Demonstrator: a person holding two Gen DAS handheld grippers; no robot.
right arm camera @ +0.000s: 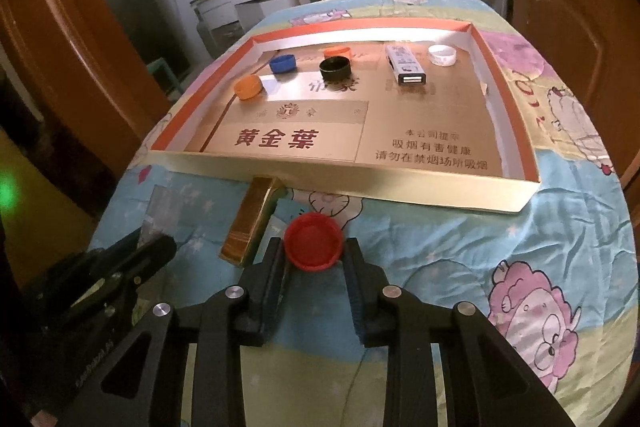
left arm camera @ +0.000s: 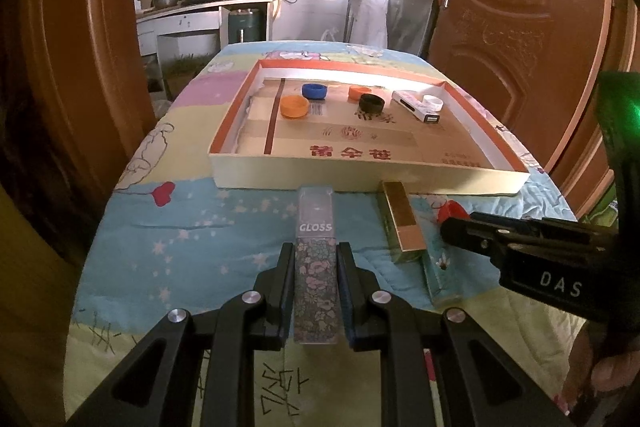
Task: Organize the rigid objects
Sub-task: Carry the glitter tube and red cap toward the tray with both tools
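- The floral "GLOSS" box point(left arm camera: 316, 267) lies lengthwise between the fingers of the left gripper point(left arm camera: 316, 255); both pads press its long sides, so the gripper is clamped on it. Its far end nearly reaches the near wall of the tray point(left arm camera: 360, 183).
- The red cap point(right arm camera: 314, 241) sits between the fingertips of the right gripper point(right arm camera: 314, 251), open side up; both pads touch its rim, so the gripper is grasping it.
- A gold box point(right arm camera: 248, 223) lies on the quilt point(right arm camera: 460, 247) just left of the red cap, with its far end against the tray's near wall. In the left wrist view it rests partly on a green box point(left arm camera: 438, 267).
- The tray is a shallow open carton with orange-lined walls and printed Chinese characters on its floor.
- In the far part of the tray: an orange cap point(right arm camera: 248, 87) at left, a blue cap point(right arm camera: 283, 63), a black cap point(right arm camera: 335, 68), a second orange cap point(right arm camera: 338, 51) behind it, a white oblong box point(right arm camera: 406, 67) and a white cap point(right arm camera: 442, 55) at right.
- The caps stand apart from one another, except the black and second orange, which are close together.
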